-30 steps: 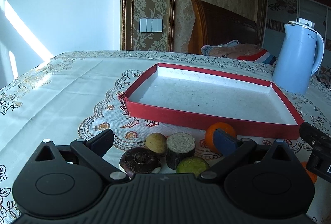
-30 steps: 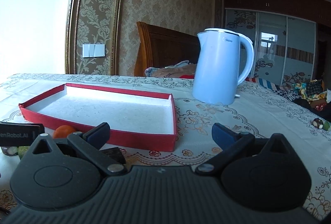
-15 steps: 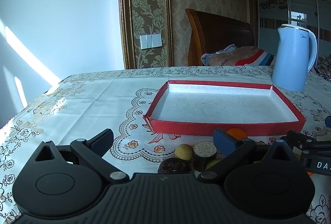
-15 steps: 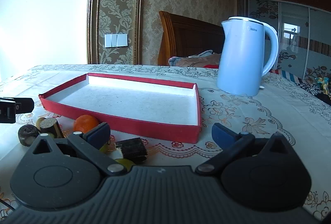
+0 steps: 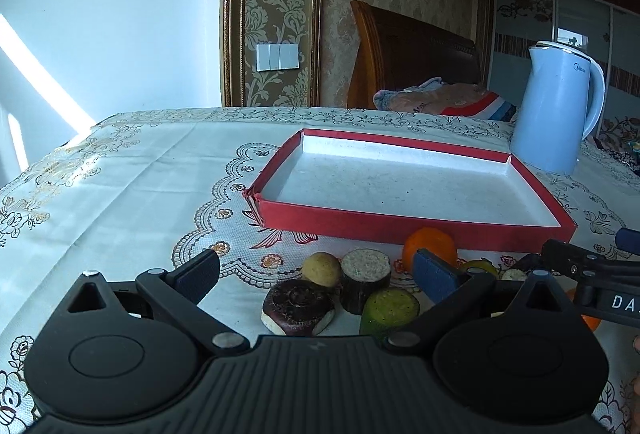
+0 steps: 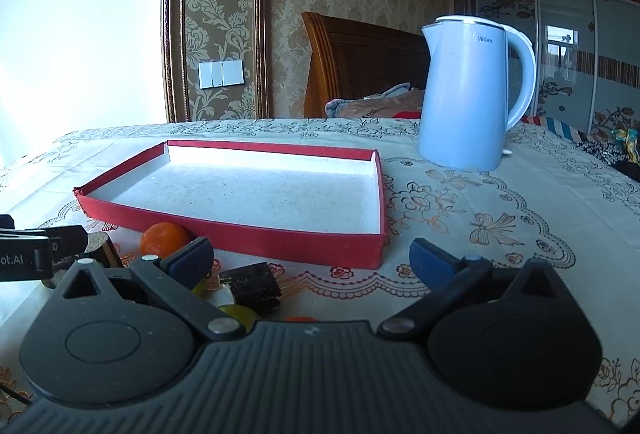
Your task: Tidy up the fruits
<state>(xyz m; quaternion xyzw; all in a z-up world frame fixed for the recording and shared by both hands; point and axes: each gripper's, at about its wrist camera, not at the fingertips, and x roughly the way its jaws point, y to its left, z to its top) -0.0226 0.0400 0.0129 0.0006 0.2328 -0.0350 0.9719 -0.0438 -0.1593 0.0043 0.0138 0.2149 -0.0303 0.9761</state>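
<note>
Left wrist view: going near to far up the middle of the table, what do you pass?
Open left gripper → dark round fruit slice → small yellow-brown fruit → red tray, nothing in it → far table edge. The blue kettle stands off to the right, level with the tray's far corner.

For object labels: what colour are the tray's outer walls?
Red, with a white inside; the tray shows best in the right wrist view.

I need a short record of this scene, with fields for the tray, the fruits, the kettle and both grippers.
tray: red tray, nothing inside
fruits: on the tablecloth before the tray's near wall; orange closest to it
kettle: light blue kettle, upright, beyond the tray
left gripper: jaws open, holding nothing
right gripper: jaws open, holding nothing
</note>
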